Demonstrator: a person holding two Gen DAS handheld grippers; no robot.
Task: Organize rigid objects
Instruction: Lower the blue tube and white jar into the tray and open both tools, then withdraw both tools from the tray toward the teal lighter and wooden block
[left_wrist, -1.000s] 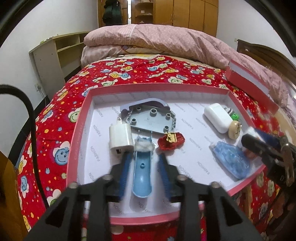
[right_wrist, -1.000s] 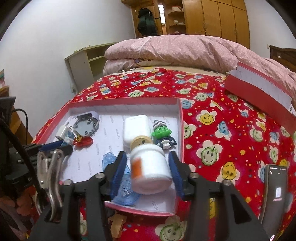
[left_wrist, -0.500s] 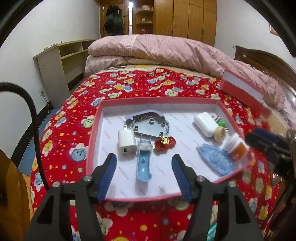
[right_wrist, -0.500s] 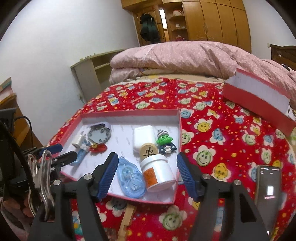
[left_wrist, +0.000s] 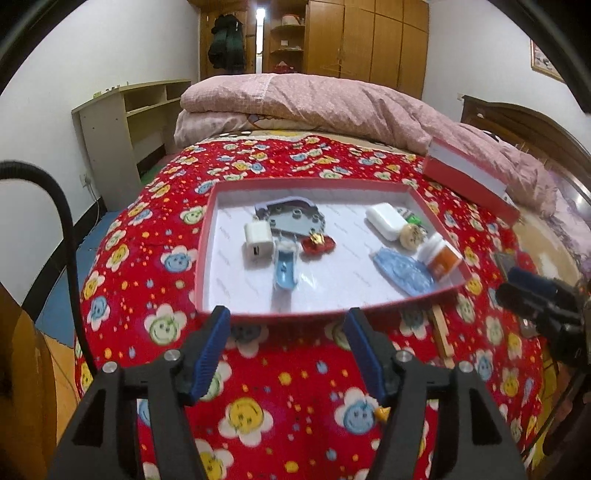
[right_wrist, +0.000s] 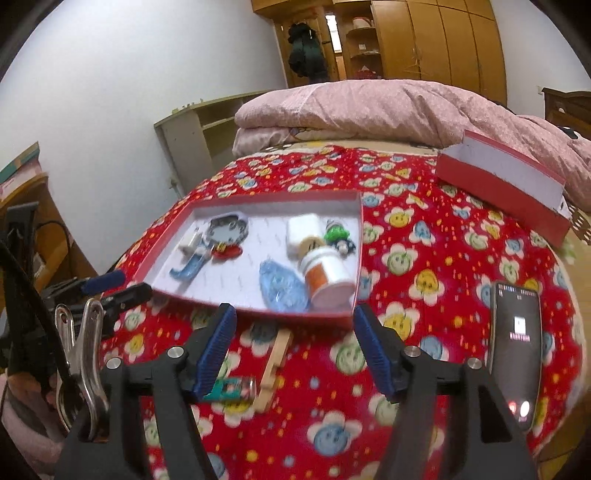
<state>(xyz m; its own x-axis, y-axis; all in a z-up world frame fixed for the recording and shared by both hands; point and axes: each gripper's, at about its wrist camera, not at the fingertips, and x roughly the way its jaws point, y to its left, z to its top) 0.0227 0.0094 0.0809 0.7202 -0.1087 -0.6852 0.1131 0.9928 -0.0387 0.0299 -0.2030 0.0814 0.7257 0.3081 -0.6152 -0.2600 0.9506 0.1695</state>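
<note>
Red-rimmed tray lies on the flowered bedspread, holding the blue scoop and white jar. Left gripper and right gripper both gape empty, just short of the tray's near rim.

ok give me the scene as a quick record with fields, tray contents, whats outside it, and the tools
surface: bed with red flowered cover
tray: red-rimmed box lid
in tray: white charger, blue slide toy, white bottle with orange label, green figure
outside tray: phone, wooden stick
left tool: open, empty
right tool: open, empty
</note>
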